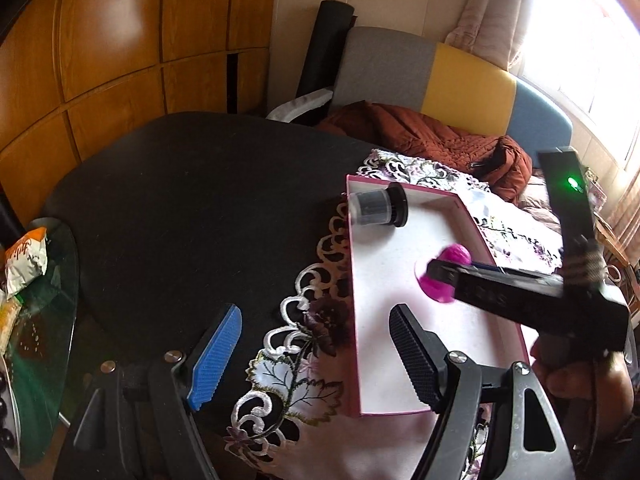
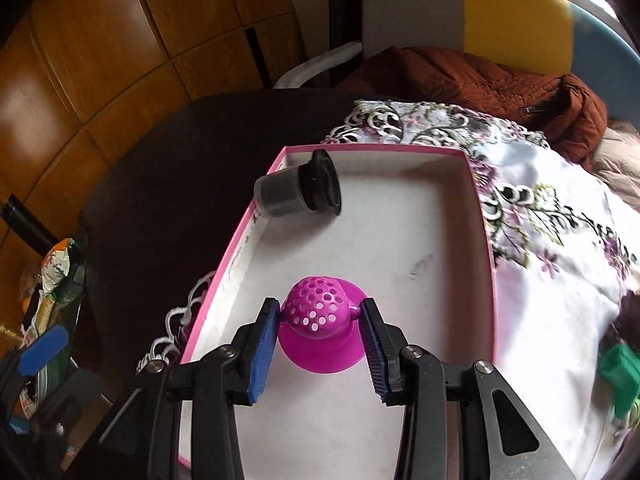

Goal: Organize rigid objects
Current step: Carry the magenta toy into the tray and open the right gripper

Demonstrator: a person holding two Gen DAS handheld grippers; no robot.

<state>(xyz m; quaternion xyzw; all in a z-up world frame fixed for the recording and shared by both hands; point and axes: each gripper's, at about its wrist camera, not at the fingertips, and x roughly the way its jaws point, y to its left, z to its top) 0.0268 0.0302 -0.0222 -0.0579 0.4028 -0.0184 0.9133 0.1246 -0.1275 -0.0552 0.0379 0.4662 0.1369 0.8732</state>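
Right hand-held gripper [image 2: 320, 316] – angled steeply down, jaws partly closed, blue pads [image 2: 262, 350] pressing both sides of the magenta perforated piece [image 2: 320, 312], so it's a firm pinch. In the left wrist view its black body reaches in from the right edge, with the person's hand [image 1: 580, 376] wrapped round the handle below it. Left hand-held gripper [image 1: 316, 356] – also tilted down, jaws spread wide, nothing between the pads, hanging just to the near left of the magenta piece.
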